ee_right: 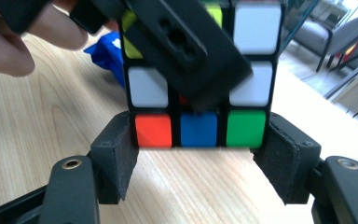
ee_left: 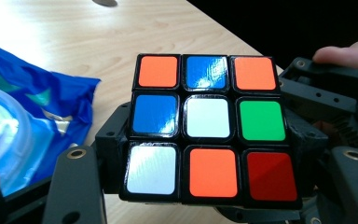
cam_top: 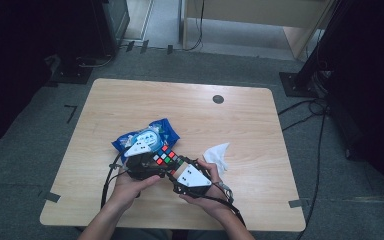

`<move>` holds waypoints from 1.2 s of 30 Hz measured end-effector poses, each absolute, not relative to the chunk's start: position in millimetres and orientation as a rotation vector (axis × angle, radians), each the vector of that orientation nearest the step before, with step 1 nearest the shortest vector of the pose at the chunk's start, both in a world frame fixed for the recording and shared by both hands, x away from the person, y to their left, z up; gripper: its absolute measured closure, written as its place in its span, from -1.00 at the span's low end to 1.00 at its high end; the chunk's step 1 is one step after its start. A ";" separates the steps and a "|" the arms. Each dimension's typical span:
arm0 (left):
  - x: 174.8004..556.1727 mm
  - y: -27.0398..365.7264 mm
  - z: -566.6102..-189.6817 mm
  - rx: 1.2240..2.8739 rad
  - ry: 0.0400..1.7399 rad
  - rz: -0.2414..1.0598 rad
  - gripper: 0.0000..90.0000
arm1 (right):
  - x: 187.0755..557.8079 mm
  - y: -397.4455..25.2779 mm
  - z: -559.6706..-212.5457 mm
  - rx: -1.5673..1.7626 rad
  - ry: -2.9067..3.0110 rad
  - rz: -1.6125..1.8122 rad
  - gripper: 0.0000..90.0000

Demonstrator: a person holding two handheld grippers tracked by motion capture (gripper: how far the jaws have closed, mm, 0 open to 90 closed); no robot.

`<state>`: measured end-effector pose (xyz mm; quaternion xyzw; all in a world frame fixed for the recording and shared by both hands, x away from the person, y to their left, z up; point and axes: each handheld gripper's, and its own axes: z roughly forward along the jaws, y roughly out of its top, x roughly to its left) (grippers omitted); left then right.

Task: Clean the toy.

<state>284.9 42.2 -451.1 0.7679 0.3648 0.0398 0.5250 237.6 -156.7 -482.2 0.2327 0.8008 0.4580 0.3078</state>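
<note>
A Rubik's cube (cam_top: pixel 166 157) is held above the wooden table (cam_top: pixel 130 100) between both grippers, near the front middle. My left gripper (cam_top: pixel 152 164) comes from the left and is shut on the cube. In the left gripper view the cube (ee_left: pixel 209 125) shows a face of orange, blue, white, green and red tiles, with the pads (ee_left: pixel 114 140) pressed on its sides. My right gripper (cam_top: pixel 180 174) comes from the right. In the right gripper view its pads (ee_right: pixel 119 161) clamp the cube's (ee_right: pixel 199 128) bottom row, and the left gripper's black jaw crosses in front of the cube.
A blue plastic packet (cam_top: pixel 147 136) lies just behind the left gripper; it also shows as the blue packet (ee_left: pixel 32 112) at the left. A crumpled white tissue (cam_top: pixel 218 155) sits right of the cube. A round grommet (cam_top: pixel 218 99) is set in the far tabletop.
</note>
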 end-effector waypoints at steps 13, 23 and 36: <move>280.3 47.1 -448.7 1.790 0.770 0.188 -0.25 | 262.3 -200.7 -481.1 1.177 2.090 1.521 0.77; 273.1 42.4 -452.6 1.776 0.671 0.228 -0.25 | 257.8 -198.8 -471.9 1.239 2.100 1.643 1.00; 271.2 36.8 -457.5 1.850 0.630 0.231 -0.25 | 256.2 -205.7 -466.4 1.193 2.088 1.698 1.00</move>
